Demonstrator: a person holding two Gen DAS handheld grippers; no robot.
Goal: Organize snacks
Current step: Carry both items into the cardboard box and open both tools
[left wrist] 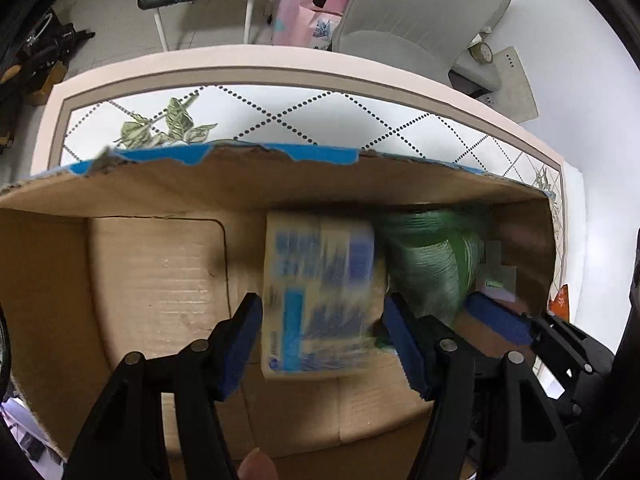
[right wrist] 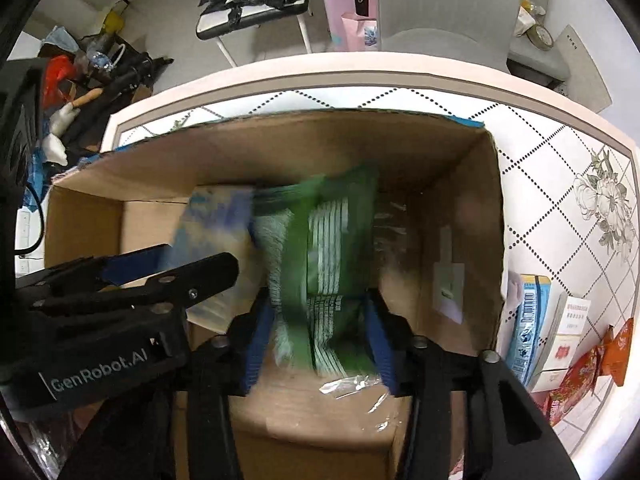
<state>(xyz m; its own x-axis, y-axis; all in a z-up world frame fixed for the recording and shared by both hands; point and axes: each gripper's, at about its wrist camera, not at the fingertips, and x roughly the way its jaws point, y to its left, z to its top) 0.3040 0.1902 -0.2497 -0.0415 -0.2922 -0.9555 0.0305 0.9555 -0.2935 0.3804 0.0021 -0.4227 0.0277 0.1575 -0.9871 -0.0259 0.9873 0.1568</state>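
An open cardboard box (left wrist: 152, 280) with a torn blue-taped rim stands on the worktop (left wrist: 320, 120), its left half bare. Toward the middle of the box sits a pale snack pack with blue print (left wrist: 320, 296), blurred, between the blue pads of the left hand-held gripper (left wrist: 320, 332), which look closed against its sides, grasping it. Just right of it, touching, is a green snack bag (right wrist: 332, 264), also blurred, lying between the fingers of the right hand-held gripper (right wrist: 320, 344); the right jaws stand parted with the pads beside the bag rather than pressing it, so it looks released. A white label (right wrist: 448, 288) is stuck on the box's right inner wall. Outside the box on the right, on the worktop, lie a blue-edged packet (right wrist: 528, 320), a white carton (right wrist: 568, 336) and red and orange snack bags (right wrist: 588, 364). The worktop carries a white cloth with dotted diamond lines and flower prints. Beyond it stand a folding table with dark clutter (right wrist: 256, 8), a pink suitcase (right wrist: 344, 4) and a grey chair (right wrist: 448, 12) on a pale floor.
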